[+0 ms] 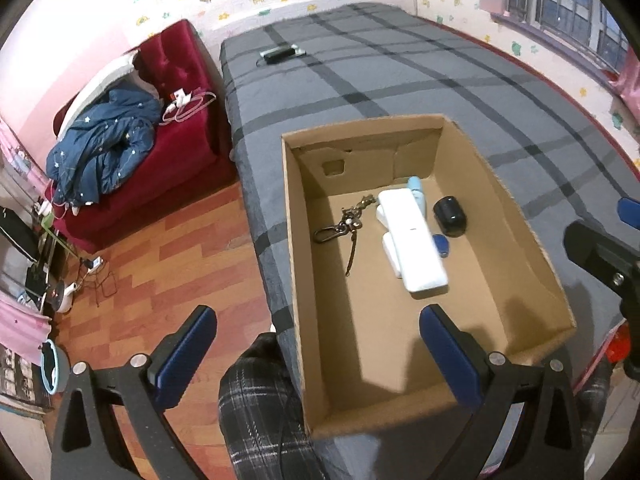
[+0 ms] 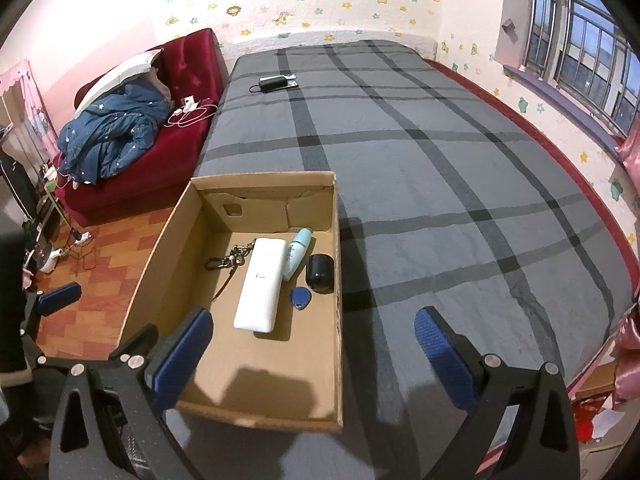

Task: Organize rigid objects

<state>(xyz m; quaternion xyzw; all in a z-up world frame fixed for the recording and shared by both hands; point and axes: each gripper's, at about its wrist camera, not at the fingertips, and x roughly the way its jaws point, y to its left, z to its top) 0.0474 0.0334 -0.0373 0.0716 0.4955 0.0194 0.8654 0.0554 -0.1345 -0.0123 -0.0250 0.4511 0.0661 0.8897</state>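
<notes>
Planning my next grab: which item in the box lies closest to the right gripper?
The long white case. Its near end reaches furthest toward the open right gripper, ahead of the blue tag, black mouse, pale-blue bottle and keychain.

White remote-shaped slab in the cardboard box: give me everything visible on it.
The long white rectangular plastic slab has rounded corners and a smooth, glossy top bearing one small dark mark near its middle. It lies flat, lengthwise, on the floor of the open brown cardboard box, slightly angled. In the left wrist view its far half rests on a smaller white piece that pokes out beside it. The pale blue bottle lies along its side, seemingly touching; the metal keyring sits close opposite. Neither gripper touches it.
</notes>
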